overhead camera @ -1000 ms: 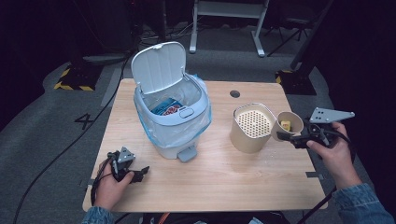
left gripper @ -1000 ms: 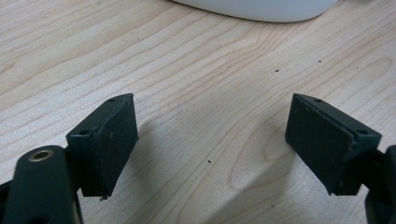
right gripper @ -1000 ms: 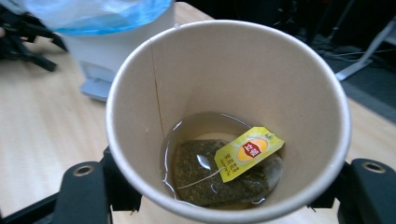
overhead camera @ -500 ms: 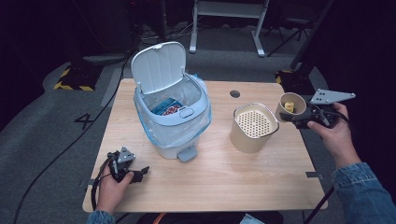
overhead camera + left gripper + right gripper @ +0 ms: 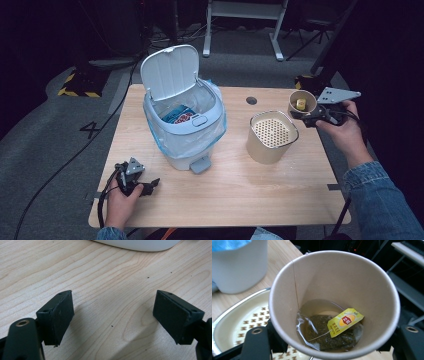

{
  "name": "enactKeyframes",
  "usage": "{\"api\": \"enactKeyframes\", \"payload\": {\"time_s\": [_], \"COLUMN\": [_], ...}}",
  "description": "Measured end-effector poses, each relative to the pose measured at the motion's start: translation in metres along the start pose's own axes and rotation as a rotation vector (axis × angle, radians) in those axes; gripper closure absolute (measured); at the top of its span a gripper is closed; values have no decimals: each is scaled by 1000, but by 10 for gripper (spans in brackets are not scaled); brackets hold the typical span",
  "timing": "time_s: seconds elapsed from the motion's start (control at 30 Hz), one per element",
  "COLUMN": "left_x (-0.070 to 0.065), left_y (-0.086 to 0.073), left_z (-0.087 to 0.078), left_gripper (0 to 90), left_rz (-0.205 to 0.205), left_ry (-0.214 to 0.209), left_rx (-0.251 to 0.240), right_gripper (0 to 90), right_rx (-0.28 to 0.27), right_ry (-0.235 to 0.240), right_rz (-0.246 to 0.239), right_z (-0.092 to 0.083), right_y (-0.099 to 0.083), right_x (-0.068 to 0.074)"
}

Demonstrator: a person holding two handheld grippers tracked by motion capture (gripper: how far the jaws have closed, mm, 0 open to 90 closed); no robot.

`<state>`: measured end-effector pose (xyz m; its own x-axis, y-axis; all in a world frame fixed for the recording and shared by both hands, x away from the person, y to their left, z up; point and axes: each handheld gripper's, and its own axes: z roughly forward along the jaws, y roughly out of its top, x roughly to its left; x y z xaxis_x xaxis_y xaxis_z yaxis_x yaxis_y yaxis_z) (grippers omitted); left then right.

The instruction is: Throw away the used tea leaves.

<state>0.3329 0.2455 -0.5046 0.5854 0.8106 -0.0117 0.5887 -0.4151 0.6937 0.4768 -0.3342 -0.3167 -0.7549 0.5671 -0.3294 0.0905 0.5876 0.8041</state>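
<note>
Over the wooden table (image 5: 225, 200), the right gripper (image 5: 309, 116) clamps a paper cup (image 5: 334, 302) holding a tea bag (image 5: 329, 335); next likely tipping it over the strainer pot (image 5: 272, 135), while the left gripper (image 5: 145, 187) rests spread

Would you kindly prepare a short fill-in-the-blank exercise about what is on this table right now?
1. The right gripper holds a paper cup with a used ____ lying in it.
2. The lid of the white bin stands ____.
3. The fingers of the left gripper are open with nothing but the ____ table between them.
4. The beige container beside the bin has a ____ top.

Missing words: tea bag; open; wooden; perforated
</note>
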Motion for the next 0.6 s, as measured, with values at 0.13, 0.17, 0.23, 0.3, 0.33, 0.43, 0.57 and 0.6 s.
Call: {"api": "enactKeyframes", "payload": {"time_s": [0.13, 0.17, 0.23, 0.3, 0.33, 0.43, 0.57, 0.6], "left_x": [0, 0, 0, 0, 0, 0, 0, 0], "left_y": [0, 0, 0, 0, 0, 0, 0, 0], "left_z": [0, 0, 0, 0, 0, 0, 0, 0], "left_gripper": [172, 173, 173, 173, 173, 173, 172, 172], "left_rz": [0, 1, 2, 1, 0, 0, -3, -2], "left_ry": [1, 2, 2, 1, 1, 0, 0, -1], "left_rx": [1, -1, 0, -1, 0, 0, -1, -1], "right_gripper": [317, 317, 319, 320, 320, 321, 321, 322], "right_rx": [23, 27, 28, 44, 56, 110, 184, 196], "right_ry": [-33, -39, -62, -82, -95, -151, -195, -207], "right_rz": [-121, -153, -227, -296, -338, -477, -651, -680], "right_z": [10, 11, 14, 16, 17, 19, 23, 24], "right_y": [4, 5, 7, 8, 9, 11, 12, 13], "right_x": [3, 4, 7, 11, 13, 21, 31, 34]}}
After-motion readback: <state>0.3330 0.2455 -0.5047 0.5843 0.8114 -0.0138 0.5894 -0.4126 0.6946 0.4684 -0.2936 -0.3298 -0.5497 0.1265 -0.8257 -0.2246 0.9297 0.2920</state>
